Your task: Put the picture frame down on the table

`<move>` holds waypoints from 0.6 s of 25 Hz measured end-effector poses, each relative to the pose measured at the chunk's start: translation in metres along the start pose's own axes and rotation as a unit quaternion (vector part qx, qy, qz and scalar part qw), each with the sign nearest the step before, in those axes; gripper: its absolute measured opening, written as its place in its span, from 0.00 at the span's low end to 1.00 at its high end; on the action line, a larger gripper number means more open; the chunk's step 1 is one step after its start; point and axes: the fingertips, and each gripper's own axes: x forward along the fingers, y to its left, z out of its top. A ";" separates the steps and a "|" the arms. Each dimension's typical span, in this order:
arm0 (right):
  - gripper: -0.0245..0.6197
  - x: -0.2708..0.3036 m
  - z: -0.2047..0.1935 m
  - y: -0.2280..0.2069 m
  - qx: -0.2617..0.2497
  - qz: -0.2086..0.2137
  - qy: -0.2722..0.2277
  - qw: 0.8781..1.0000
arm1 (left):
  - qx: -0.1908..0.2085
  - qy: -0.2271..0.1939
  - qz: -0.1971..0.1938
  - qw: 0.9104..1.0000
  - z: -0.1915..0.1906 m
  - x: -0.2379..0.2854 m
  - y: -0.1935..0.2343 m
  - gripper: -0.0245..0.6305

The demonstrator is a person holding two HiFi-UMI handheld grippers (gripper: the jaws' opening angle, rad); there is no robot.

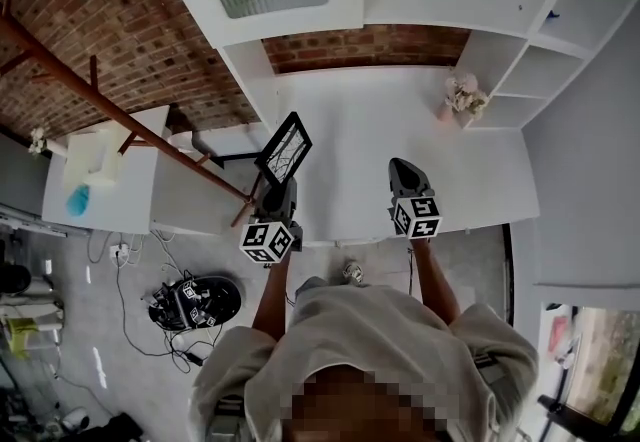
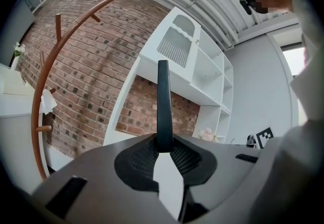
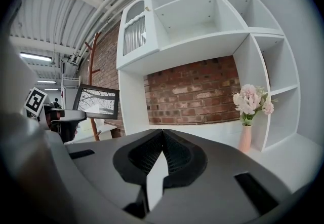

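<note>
The picture frame (image 1: 285, 148) is black with a pale twig print and is held upright in the air over the near left edge of the white table (image 1: 380, 130). My left gripper (image 1: 279, 186) is shut on its lower edge. In the left gripper view the frame (image 2: 163, 106) shows edge-on as a dark bar clamped between the jaws of the left gripper (image 2: 163, 143). My right gripper (image 1: 404, 170) hovers over the table's front edge, shut and empty. In the right gripper view, the right gripper (image 3: 162, 136) has its pads together, with the frame (image 3: 97, 101) off to the left.
A pink vase of flowers (image 1: 460, 96) stands at the table's back right, by the white shelf unit (image 1: 560, 40). A brown wooden coat rack (image 1: 120, 115) slants at the left. A small side table (image 1: 95, 175) and floor cables (image 1: 195, 302) lie further left.
</note>
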 end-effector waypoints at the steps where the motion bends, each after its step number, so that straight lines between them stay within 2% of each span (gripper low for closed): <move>1: 0.08 0.002 -0.001 0.000 0.001 0.001 0.001 1.000 | 0.000 0.001 0.001 1.000 -0.001 0.001 0.001 0.15; 15: 0.08 0.008 -0.024 0.024 -0.001 -0.007 0.032 0.999 | -0.014 0.027 -0.013 0.999 -0.014 0.002 0.020 0.15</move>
